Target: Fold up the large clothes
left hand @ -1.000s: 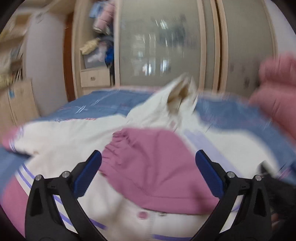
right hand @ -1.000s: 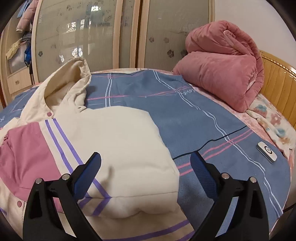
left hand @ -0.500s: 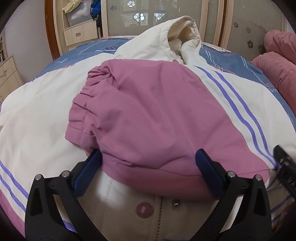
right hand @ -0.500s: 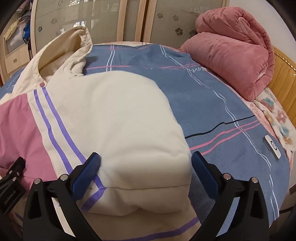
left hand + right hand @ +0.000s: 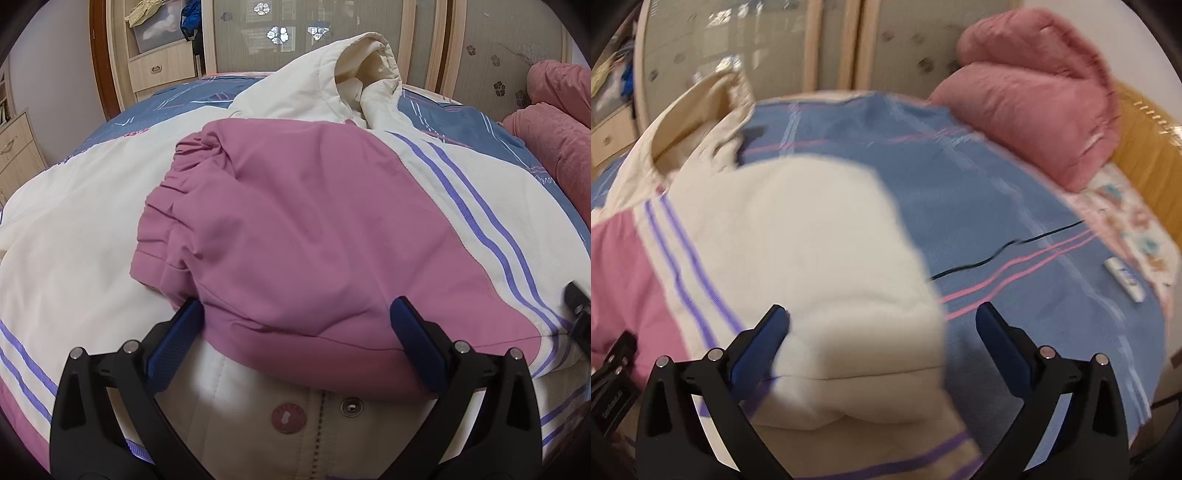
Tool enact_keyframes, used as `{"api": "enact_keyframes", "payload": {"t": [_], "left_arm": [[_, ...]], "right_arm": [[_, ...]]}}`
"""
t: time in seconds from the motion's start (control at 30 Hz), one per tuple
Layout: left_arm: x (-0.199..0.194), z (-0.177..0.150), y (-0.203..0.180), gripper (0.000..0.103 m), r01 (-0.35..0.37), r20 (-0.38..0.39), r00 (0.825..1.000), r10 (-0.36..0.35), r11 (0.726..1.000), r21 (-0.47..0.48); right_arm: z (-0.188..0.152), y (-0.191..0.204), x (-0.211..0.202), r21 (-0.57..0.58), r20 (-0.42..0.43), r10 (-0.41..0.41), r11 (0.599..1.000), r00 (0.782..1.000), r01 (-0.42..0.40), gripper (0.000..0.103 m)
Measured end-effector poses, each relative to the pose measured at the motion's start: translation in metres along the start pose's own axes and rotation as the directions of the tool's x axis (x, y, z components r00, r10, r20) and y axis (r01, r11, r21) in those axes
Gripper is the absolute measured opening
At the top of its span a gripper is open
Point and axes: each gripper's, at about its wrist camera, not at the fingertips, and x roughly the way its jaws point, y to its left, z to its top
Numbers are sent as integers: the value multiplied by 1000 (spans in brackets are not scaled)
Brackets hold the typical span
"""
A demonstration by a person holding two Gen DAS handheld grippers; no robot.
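jacket (image 5: pixel 110 221) lies on the bed (image 5: pixel 960 221) with both sleeves folded across; body fold remains, left tongs (image 5: pixel 295 325) and right tongs (image 5: pixel 879 325) released.

Bare bedspread (image 5: pixel 979 206) right of jacket (image 5: pixel 820 258) passable; rolled pink quilt (image 5: pixel 1034 110) blocks far right corner.

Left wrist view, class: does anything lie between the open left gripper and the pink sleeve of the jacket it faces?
Nothing visible does. The left gripper is open, its blue pads either side of the pink sleeve, which lies folded across the cream jacket on the bed. No other object sits between them.
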Motion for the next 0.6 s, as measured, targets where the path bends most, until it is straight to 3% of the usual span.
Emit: {"api": "enact_keyframes", "payload": {"t": [0.03,0.17,0.27,0.37,0.47,0.6], "left_arm": [[0,0,0,101,0,0,1000,0,1000,0],[0,0,0,101,0,0,1000,0,1000,0],[0,0,0,101,0,0,1000,0,1000,0],[0,0,0,101,0,0,1000,0,1000,0],[0,0,0,101,0,0,1000,0,1000,0],[-1,0,0,101,0,1,1000,0,1000,0]], "right_arm": [[1,-1,-2,3,18,-20,1000,1000,20,102],[2,8,-13,-50,71,26,998,997,-22,102],[-3,21,0,-136,9,9,991,1000,-7,102],[-2,7,12,-65,-48,-4,998,999,0,102],[3,-15,10,38,-32,-44,998,998,46,102],[8,-21,-1,98,24,111,989,994,-113,102]]}}
